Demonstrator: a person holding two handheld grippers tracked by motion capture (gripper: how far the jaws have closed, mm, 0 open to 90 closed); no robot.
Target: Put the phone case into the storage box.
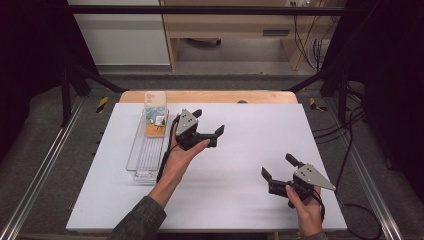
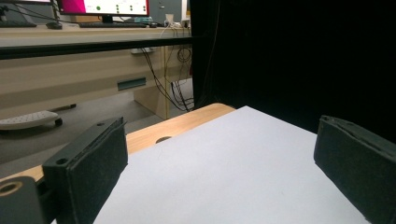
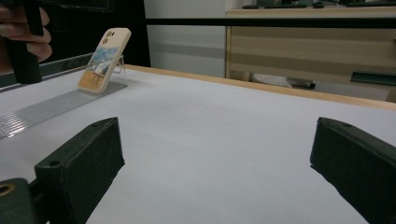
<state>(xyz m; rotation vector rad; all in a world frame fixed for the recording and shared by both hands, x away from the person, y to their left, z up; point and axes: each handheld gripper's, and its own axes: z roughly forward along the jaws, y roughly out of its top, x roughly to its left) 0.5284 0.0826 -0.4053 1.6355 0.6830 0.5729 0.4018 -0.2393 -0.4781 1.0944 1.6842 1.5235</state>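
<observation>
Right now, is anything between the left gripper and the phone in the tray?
Nothing visible. The left gripper is open just right of the clear tray; the phone leans at the tray's far end, with only the tray's low wall between.

Light falls from overhead and lands evenly on the white mat (image 1: 240, 165), which is the brightest thing here; the edges of the high view sink into near black. Shadows are soft and faint, just a grey smudge under each gripper. No harsh glare, only a mild sheen on the clear tray (image 1: 145, 150). All views are slightly grainy. In both gripper views the near jaws are soft-edged, and the distant monitor (image 2: 105, 6) looks overexposed.
</observation>
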